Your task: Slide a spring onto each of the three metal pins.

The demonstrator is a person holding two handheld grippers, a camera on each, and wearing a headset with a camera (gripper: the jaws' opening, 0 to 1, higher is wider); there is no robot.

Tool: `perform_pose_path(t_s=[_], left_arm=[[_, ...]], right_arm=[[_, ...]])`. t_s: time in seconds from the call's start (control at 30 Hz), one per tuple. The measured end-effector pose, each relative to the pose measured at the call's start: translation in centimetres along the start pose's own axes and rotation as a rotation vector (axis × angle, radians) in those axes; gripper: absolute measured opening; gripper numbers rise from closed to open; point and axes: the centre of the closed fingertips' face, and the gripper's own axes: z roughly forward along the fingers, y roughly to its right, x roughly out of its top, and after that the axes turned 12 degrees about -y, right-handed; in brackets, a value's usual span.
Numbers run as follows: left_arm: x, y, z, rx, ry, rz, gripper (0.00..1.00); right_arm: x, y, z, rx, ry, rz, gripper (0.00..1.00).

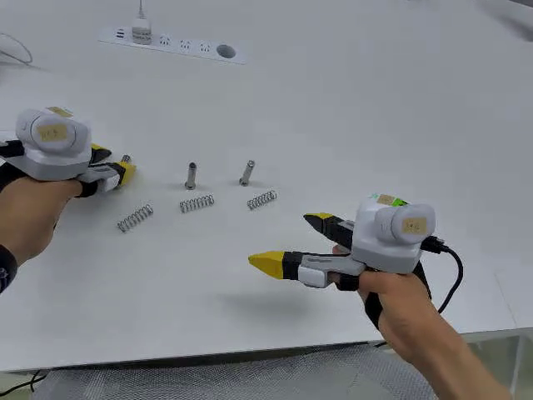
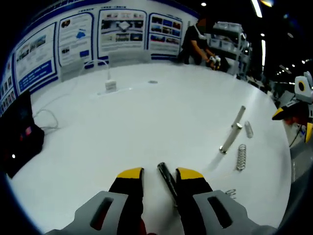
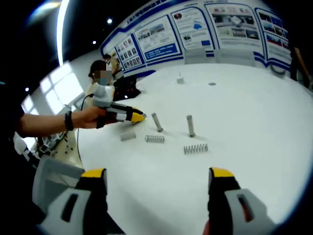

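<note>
Two metal pins (image 1: pixel 191 175) (image 1: pixel 247 172) stand upright on the white table (image 1: pixel 350 125). The third pin (image 2: pixel 167 180) sits between the jaws of my left gripper (image 2: pixel 159 174); it rests against the right finger, with a gap to the left one, so the jaws are narrowed but open. In the head view that pin (image 1: pixel 125 159) pokes up at the left gripper's (image 1: pixel 123 172) yellow tips. Three springs (image 1: pixel 135 217) (image 1: pixel 196 202) (image 1: pixel 261 199) lie in a row in front of the pins. My right gripper (image 1: pixel 293 242) hovers wide open and empty, near and right of the springs.
A white power strip (image 1: pixel 171 43) with a plugged-in adapter lies at the far edge. The table's front edge (image 1: pixel 250 354) runs just under the right hand. Another person (image 2: pixel 195 41) works at the far end of the table.
</note>
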Motion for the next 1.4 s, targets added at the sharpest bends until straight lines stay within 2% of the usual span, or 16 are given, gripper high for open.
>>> perform_pose_path(t_s=[0.13,0.27,0.53,0.7,0.87,0.93,1.0,1.07,1.13,1.23,1.3,1.4], left_arm=[[0.0,-0.4,0.1,0.024,-0.003,0.019,0.22],[0.0,-0.7,0.0,0.02,-0.002,-0.006,0.17],[-0.2,-0.8,0.0,0.024,-0.007,0.008,0.1],[-0.5,-0.1,-0.2,0.011,-0.028,0.057,0.09],[-0.6,-0.3,-0.1,0.013,-0.033,0.057,0.09],[-0.5,-0.3,-0.1,0.016,-0.037,0.069,0.11],[-0.4,0.1,-0.1,-0.001,-0.041,0.106,0.15],[-0.5,0.1,0.0,0.02,-0.054,0.14,0.19],[-0.4,0.0,0.1,0.017,-0.054,0.143,0.18],[-0.2,0.0,0.1,0.032,-0.049,0.176,0.13],[-0.2,-0.2,0.3,0.052,-0.061,0.205,0.09],[-0.1,-0.2,0.5,0.05,-0.068,0.193,0.08]], right_arm=[[-0.2,0.0,0.2,0.0,-0.005,0.0,0.87],[-0.1,-0.1,0.2,0.004,-0.002,0.003,0.86],[0.0,-0.2,0.2,0.004,0.0,0.005,0.86],[0.1,-0.3,0.0,0.003,0.005,0.006,0.86],[-0.2,-0.3,0.0,0.002,-0.002,0.006,0.86],[-0.3,-0.2,-0.1,-0.001,-0.005,0.007,0.86],[-0.3,-0.2,-0.1,0.0,-0.004,0.009,0.86],[-0.2,-0.3,-0.3,0.002,0.001,0.013,0.86],[-0.1,-0.1,-0.3,0.0,0.004,0.013,0.86],[-0.1,-0.2,-0.3,0.0,0.004,0.013,0.86],[-0.1,-0.2,-0.4,0.001,0.005,0.013,0.86],[-0.2,-0.2,-0.5,0.0,0.008,0.014,0.86]])
